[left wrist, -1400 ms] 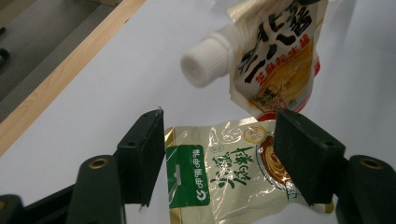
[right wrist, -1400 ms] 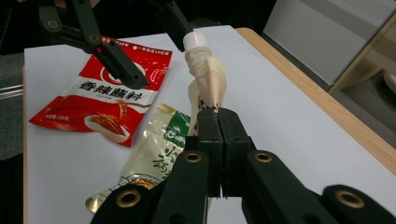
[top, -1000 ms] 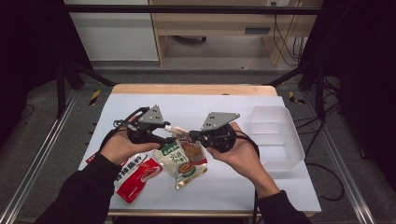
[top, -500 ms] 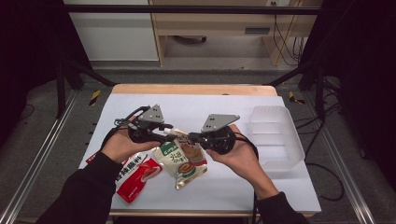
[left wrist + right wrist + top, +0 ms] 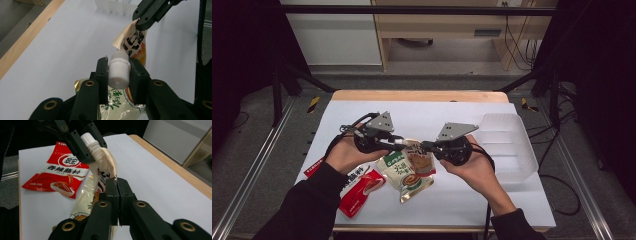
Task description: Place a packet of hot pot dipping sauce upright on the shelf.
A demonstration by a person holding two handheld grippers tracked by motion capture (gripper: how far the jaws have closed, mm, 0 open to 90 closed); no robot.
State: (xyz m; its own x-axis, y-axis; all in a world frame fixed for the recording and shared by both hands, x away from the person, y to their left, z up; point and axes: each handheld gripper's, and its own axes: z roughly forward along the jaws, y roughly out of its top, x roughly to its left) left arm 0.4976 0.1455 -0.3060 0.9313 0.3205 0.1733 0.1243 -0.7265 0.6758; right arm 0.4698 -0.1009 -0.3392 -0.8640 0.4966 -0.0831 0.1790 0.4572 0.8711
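Pouch of glossy plastic, printed in green, cream and brown, with a white ribbed screw cap on a spout at its top, hangs between the two tongs above the white table, its lower end hanging down to the table surface just beside a red flat sauce packet. In the left gripper view the left tongs have just been closing and their two black jaws now sit against either side of the cap, pads touching its ribbed wall. From the right gripper view the same cap shows poking out past those jaws at the top of the pouch's pale neck. The right tongs are pressed together on the pouch's upper edge, pinching the thin film flat between them; the left gripper view shows that corner creased and pulled up under the jaws. In the high view the left tongs and the right tongs point toward each other near the middle of the table, close together, each held in one hand with dark sleeves coming from the bottom. A clear plastic tub stands at the table's right side, well apart from the pouch. The red packet lies flat, its label facing up.
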